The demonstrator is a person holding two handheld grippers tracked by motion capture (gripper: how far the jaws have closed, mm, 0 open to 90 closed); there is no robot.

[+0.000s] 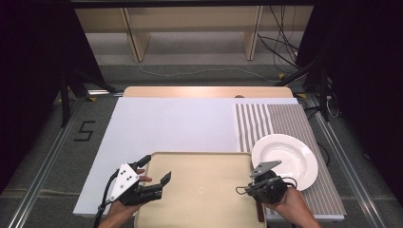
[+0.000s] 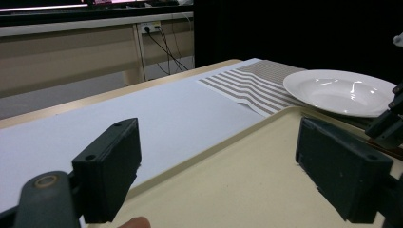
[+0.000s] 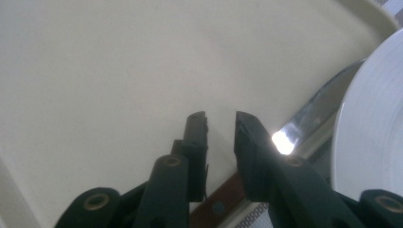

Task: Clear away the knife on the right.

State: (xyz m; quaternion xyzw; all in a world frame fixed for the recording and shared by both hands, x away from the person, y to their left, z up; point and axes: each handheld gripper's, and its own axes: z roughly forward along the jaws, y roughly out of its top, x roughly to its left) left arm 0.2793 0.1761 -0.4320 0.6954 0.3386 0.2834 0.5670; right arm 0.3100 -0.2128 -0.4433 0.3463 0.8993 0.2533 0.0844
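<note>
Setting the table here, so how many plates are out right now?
1. A single white plate sits on the striped placemat, right of the beige tray, close to the right tool. No others are visible.

Cream-beige tray (image 1: 199, 190), plain white plate (image 1: 290, 156), placemat (image 1: 280, 123) with grey and white stripes at one end and fine grey weave elsewhere, pale bluish-white table cover (image 1: 171, 123), knife (image 3: 266, 166) with reddish-brown handle and silver blade, black grippers.
</note>
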